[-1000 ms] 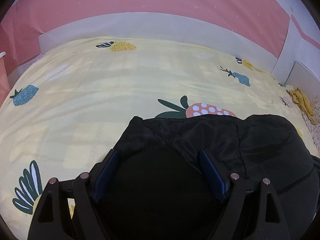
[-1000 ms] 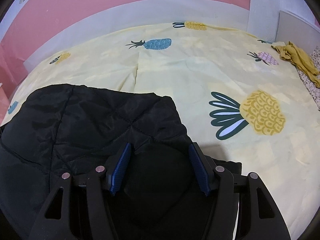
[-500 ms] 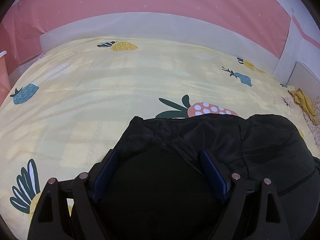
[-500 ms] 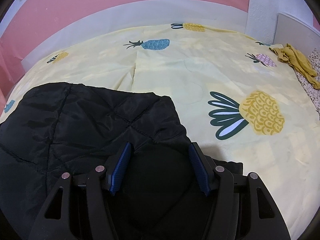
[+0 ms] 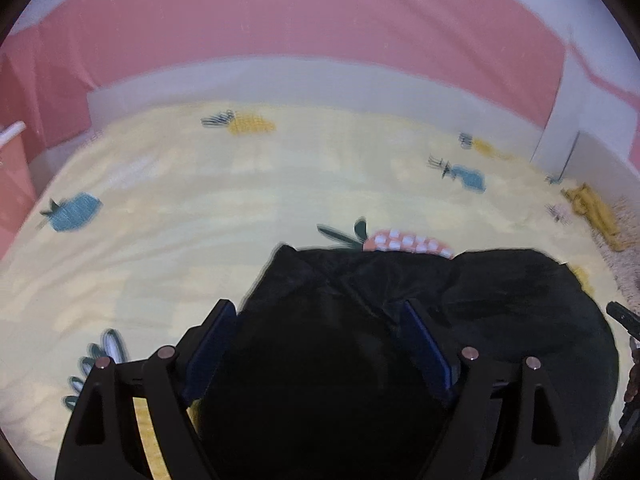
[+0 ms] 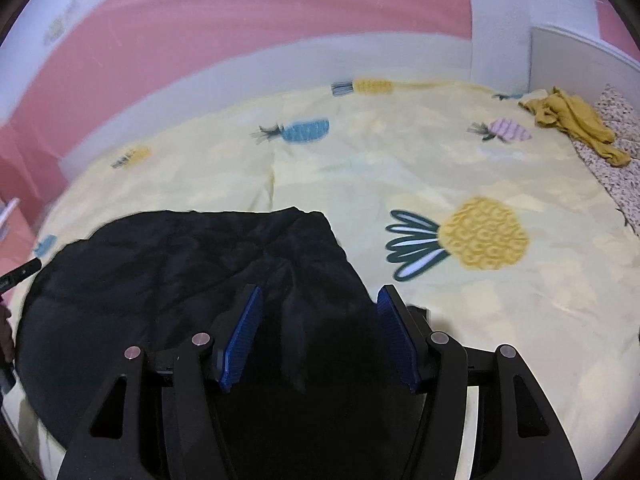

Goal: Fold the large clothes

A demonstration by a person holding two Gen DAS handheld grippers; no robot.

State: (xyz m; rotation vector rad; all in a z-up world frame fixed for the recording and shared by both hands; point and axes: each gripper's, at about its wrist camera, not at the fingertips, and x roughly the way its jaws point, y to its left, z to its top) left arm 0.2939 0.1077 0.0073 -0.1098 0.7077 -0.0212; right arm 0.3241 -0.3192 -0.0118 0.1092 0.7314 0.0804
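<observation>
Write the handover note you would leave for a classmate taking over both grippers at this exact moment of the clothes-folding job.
Left gripper: jaws wide, a thick bunch of the black quilted jacket between them; a firm grip can't be confirmed.
Right gripper: the same, at the jacket's other end.
The jacket lies bunched on the near part of the yellow pineapple-print sheet. A mustard garment sits at the bed's far right corner, untouched.
Done: both ends of the jacket taken between the jaws.
Left: no neat fold shows yet; lay it flat, fold it, then probably the mustard garment.

Yellow pineapple-print bedsheet (image 6: 400,168), white bed frame (image 5: 280,80), pink wall (image 5: 320,12) behind.
</observation>
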